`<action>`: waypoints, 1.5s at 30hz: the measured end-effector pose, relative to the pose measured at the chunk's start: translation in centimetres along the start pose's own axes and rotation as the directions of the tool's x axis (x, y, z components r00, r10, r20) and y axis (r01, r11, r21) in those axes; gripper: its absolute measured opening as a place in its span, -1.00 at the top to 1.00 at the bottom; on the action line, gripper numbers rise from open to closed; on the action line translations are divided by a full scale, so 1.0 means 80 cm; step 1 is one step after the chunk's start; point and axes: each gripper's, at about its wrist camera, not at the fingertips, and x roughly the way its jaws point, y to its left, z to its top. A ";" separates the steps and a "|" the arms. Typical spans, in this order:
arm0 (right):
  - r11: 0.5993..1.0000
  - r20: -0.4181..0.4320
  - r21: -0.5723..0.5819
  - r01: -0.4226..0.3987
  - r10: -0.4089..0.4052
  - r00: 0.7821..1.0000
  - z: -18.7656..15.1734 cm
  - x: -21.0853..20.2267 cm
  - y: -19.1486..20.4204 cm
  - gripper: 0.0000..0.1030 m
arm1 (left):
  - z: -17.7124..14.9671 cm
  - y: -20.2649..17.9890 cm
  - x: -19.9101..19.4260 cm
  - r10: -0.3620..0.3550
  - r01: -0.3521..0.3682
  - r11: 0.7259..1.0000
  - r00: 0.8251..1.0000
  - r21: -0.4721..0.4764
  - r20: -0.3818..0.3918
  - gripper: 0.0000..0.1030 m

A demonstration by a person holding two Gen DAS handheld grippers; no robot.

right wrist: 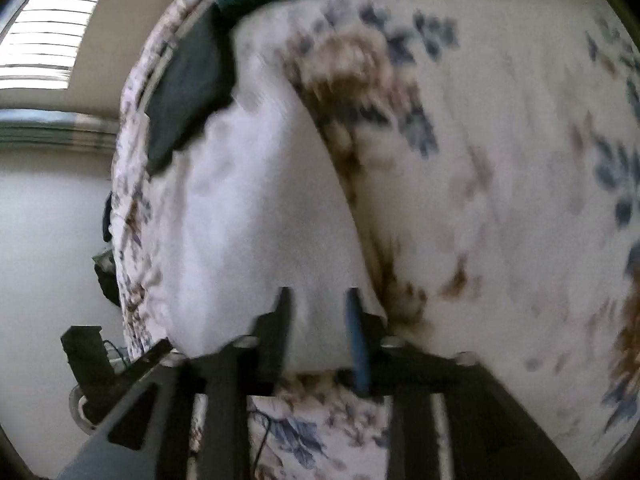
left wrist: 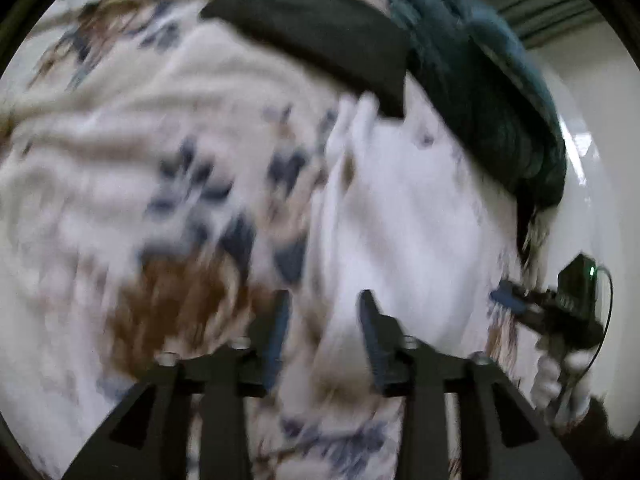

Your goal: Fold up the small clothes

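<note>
Left gripper (left wrist: 324,308): jaws apart, nothing clamped between them as far as the blurred frame shows. It sits over the edge where a white garment (left wrist: 400,200) meets the floral bedsheet (left wrist: 120,168).

Right gripper (right wrist: 318,304): jaws apart with the white garment (right wrist: 260,220) between and ahead of the tips. Can't tell if the fingers actually touch the cloth, too much motion blur.

The white garment lies spread on the floral bedsheet (right wrist: 500,180), near the bed's edge. Its far end meets a folded black garment (left wrist: 312,28), also seen from the right wrist (right wrist: 188,80). Just beyond that is a bunched teal blanket (left wrist: 480,92) along the bed's edge.

From the left wrist, the right gripper (left wrist: 516,300) shows at the frame's right edge, held by a hand (left wrist: 560,376). From the right wrist, part of the left gripper's body (right wrist: 92,360) shows at lower left. White floor (right wrist: 48,260) beside the bed, a window with blinds (right wrist: 48,40) upper left.
</note>
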 end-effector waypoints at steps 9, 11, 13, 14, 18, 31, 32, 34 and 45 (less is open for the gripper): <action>0.964 0.120 -0.221 0.146 -0.122 0.985 0.125 0.041 0.098 0.20 | 0.148 -0.097 0.151 0.161 -0.140 0.927 0.987 0.349 -0.031 0.22; 0.940 0.098 -0.270 0.207 -0.187 0.978 0.152 0.074 0.115 0.23 | 0.151 -0.095 0.178 0.193 -0.160 0.911 0.980 0.381 -0.050 0.88; 0.920 0.092 -0.299 0.253 -0.236 0.967 0.162 0.094 0.122 0.92 | 0.147 -0.098 0.169 0.164 -0.144 0.906 0.986 0.398 -0.016 0.89; 0.917 0.100 -0.297 0.268 -0.249 0.963 0.162 0.096 0.122 0.92 | 0.142 -0.100 0.150 0.143 -0.144 0.901 0.989 0.409 0.033 0.89; 0.918 0.229 -0.263 0.298 -0.240 0.943 0.152 0.057 0.119 0.93 | 0.135 -0.096 0.069 0.047 -0.109 0.924 0.983 0.366 0.175 0.90; 0.920 0.253 -0.247 0.304 -0.242 0.937 0.205 0.075 0.137 0.94 | 0.214 -0.045 0.172 0.143 -0.152 0.964 0.988 0.218 0.060 0.89; 0.915 0.239 -0.247 0.318 -0.260 0.935 0.216 0.089 0.136 0.94 | 0.214 -0.036 0.189 0.168 -0.169 0.962 0.985 0.214 0.026 0.89; 0.910 0.204 -0.249 0.332 -0.285 0.936 0.231 0.113 0.130 0.94 | 0.211 -0.025 0.208 0.184 -0.179 0.960 0.983 0.215 -0.002 0.88; 0.951 0.022 -0.184 0.250 -0.250 0.968 0.243 0.152 0.095 0.77 | 0.180 -0.012 0.144 -0.012 0.015 0.999 0.998 0.051 -0.063 0.32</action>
